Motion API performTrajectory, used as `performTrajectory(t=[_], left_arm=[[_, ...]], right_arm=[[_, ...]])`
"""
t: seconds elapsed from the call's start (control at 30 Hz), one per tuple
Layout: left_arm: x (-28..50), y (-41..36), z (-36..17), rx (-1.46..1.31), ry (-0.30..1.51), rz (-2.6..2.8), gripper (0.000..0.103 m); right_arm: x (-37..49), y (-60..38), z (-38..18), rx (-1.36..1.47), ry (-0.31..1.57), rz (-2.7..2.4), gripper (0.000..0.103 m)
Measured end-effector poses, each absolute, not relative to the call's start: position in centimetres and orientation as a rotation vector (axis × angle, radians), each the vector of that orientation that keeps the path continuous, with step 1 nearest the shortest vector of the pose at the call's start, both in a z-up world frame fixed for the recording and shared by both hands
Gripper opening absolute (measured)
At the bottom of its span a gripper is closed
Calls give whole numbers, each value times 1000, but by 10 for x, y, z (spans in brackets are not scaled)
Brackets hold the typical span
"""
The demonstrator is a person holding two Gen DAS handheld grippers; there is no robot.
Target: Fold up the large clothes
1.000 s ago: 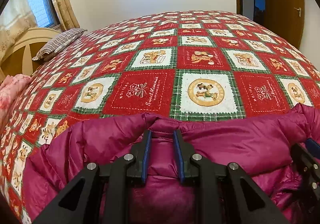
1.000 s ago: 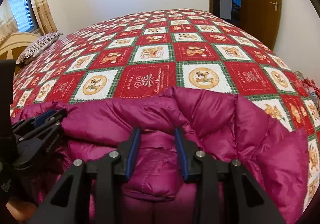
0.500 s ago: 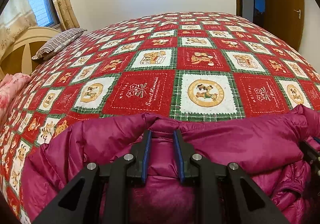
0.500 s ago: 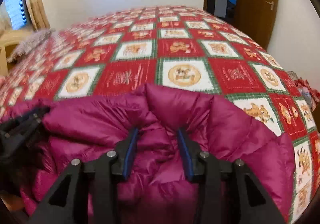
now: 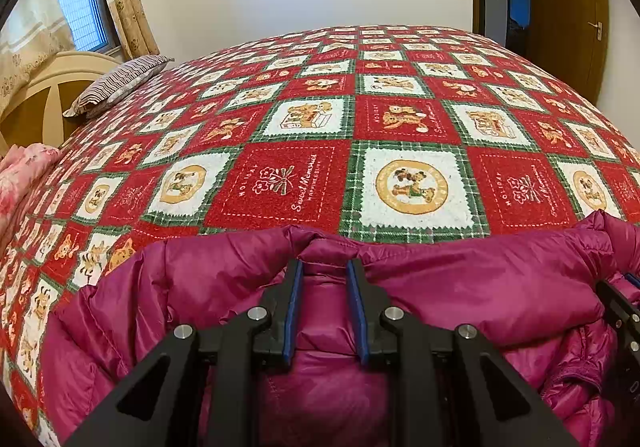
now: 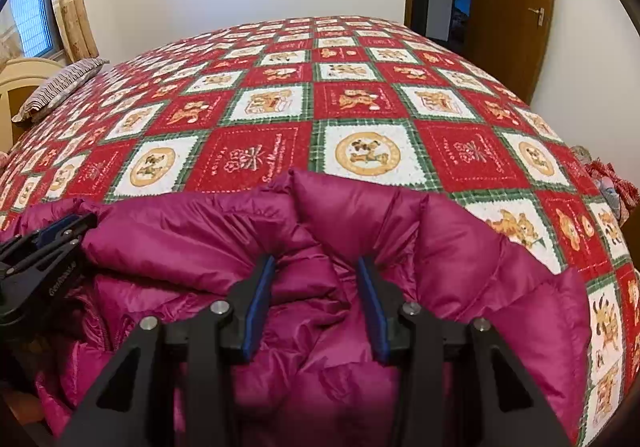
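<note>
- Bedroom scene: a wide bed under a red, white and green patchwork bedspread (image 5: 304,175) fills both wrist views, and a magenta puffer jacket (image 5: 460,287) is bunched along its near edge.
- Nearest in the left wrist view, the left gripper (image 5: 322,267) has its blue-padded fingers (image 5: 294,303) pinched narrowly on a raised fold of the jacket, the fabric squeezed between them.
- At that view's right edge, part of the right gripper's black frame pokes in beside the jacket.
- Nearest in the right wrist view, the right gripper (image 6: 316,267) straddles a thick, crumpled fold of the jacket (image 6: 360,223); its jaws have just been opening, the padding bulges between the blue pads (image 6: 256,307), and whether they still press on it cannot be told.
- On the left of that view, the left gripper (image 6: 60,231) shows from the side, nipping the jacket's upper edge.
- Beyond the jacket, the bedspread (image 6: 360,103) runs away in squares printed with bears and script.
- Far left, a striped pillow (image 5: 120,81) lies by a cream headboard (image 5: 48,87), with pink floral bedding (image 5: 24,171) nearer along the edge.
- Behind stand a curtained window (image 5: 80,7), a pale wall and, to the right, a brown door (image 6: 516,7) bearing a red ornament.
</note>
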State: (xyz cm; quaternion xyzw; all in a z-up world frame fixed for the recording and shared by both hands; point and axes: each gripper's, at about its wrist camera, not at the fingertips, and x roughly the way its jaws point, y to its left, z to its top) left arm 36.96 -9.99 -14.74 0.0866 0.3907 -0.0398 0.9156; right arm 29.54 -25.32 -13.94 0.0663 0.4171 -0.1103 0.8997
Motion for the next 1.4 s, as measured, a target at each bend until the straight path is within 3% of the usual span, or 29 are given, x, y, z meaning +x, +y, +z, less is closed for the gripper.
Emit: performTrajectory(t=[0.27,0.53,0.83,1.17,1.23,1.3,1.4], left_arm=[[370,-99,-147,175,804,-83,24],[369,-98,-146,163,803,-89,24],[370,-96,-147,144,816,-105,25],[299,-61,-93,123,763,-250,26],[273,-39,-82,100,754,-281,29],[244,-13,-76,81,758,-314,40],[207,20,-78,57,769,-325,54]], right_arm=[[294,-254,-105,230,827,-172,46],[315,-216,-139,-22,900,-131,55],[313,-225,-135,23,900,-110,56],[203,-260,-70,201,786,-114,58],[172,-266,-67,230,808,-108,58],[150,-269,-64,233,817,-96,58],[106,-268,-64,209,832,-110,68]])
